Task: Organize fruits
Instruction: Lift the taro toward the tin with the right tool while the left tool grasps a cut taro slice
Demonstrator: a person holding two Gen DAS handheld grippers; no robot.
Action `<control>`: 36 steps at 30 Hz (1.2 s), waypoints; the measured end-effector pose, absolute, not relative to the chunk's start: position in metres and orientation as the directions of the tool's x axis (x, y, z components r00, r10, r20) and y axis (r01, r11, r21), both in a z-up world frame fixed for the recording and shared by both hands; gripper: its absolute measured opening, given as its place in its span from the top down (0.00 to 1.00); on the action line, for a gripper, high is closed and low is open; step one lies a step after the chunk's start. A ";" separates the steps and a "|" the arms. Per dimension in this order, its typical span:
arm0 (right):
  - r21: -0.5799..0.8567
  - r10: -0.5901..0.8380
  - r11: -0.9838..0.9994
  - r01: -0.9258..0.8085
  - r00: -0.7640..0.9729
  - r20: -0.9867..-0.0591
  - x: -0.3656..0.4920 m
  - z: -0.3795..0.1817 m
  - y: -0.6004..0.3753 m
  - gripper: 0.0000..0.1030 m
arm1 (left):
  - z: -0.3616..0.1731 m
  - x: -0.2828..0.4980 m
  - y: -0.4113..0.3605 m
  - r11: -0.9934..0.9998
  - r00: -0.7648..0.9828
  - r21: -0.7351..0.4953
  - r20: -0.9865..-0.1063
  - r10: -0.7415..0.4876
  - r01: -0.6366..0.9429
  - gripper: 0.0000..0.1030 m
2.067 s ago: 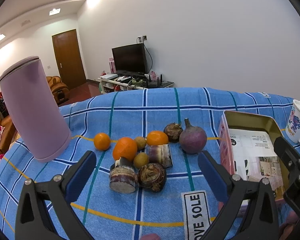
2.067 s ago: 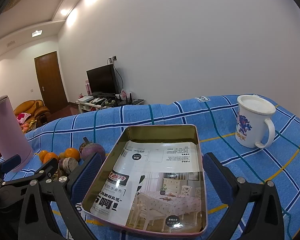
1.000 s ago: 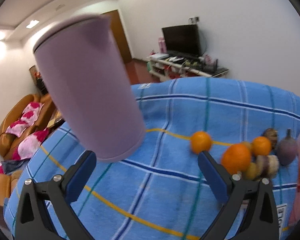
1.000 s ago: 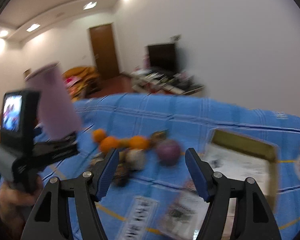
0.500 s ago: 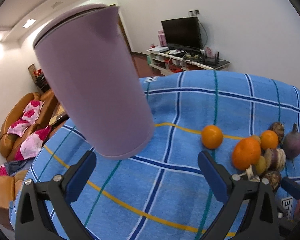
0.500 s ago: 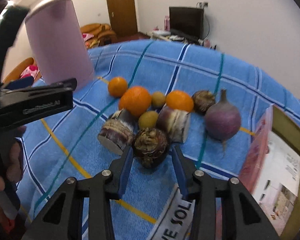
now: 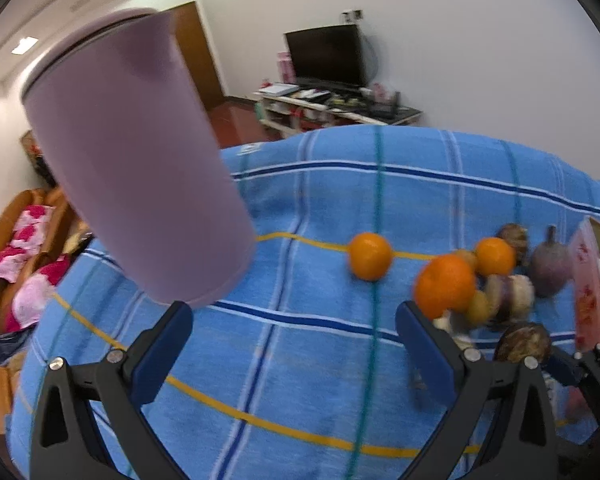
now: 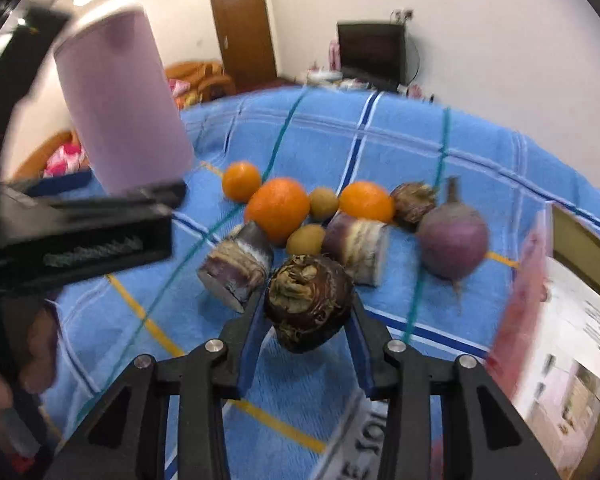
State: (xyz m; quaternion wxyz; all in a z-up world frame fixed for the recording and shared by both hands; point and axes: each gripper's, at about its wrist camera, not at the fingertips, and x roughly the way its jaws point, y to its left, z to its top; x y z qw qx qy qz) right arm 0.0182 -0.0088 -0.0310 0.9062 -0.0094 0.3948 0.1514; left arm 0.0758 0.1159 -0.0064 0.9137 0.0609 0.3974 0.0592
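Note:
A pile of produce lies on the blue checked cloth (image 8: 380,136): three oranges (image 8: 278,210), two small greenish-brown fruits (image 8: 306,240), two cut purple-white root pieces (image 8: 236,268), a purple turnip (image 8: 452,242) and brown taro corms. My right gripper (image 8: 306,308) is shut on the nearest brown taro (image 8: 308,304), with a pad against each side. My left gripper (image 7: 294,316) stands open over bare cloth with nothing between its fingers, left of the pile and just in front of the tall purple tumbler (image 7: 136,168). In the left wrist view the held taro (image 7: 522,344) shows at the lower right.
An open gold tin box (image 8: 580,248) with a printed paper inside sits right of the pile. The tumbler (image 8: 124,108) stands left of the fruits. A printed label (image 8: 352,440) lies on the cloth near my right gripper. A person's hand (image 8: 4,380) holds the left gripper.
My right gripper came down onto the pile and its jaws narrowed from wide apart to gripping the brown taro. The left gripper stayed open and only turned a little.

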 end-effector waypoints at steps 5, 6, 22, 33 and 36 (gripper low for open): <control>0.152 0.246 0.969 -0.194 0.768 -0.591 -0.016 0.005 -0.054 0.60 | -0.013 0.071 0.090 0.994 0.655 0.082 -0.756 0.012 0.077 0.00; 0.145 0.219 0.976 -0.166 0.792 -0.570 -0.021 0.010 -0.063 0.60 | -0.017 0.072 0.083 0.992 0.644 0.079 -0.765 -0.006 0.103 0.00; 0.139 0.013 0.988 0.069 0.855 -0.518 -0.046 0.017 -0.147 0.60 | -0.052 0.084 0.061 0.986 0.580 0.045 -0.812 -0.057 0.158 0.46; 0.138 -0.018 0.983 0.122 0.812 -0.584 -0.039 0.000 -0.175 0.60 | -0.021 0.069 0.068 0.967 0.663 -0.094 -0.712 -0.231 0.236 0.61; 0.134 -0.022 0.984 0.122 0.814 -0.580 -0.037 0.001 -0.185 0.60 | -0.004 0.054 0.057 0.940 0.698 -0.123 -0.641 -0.320 0.319 0.61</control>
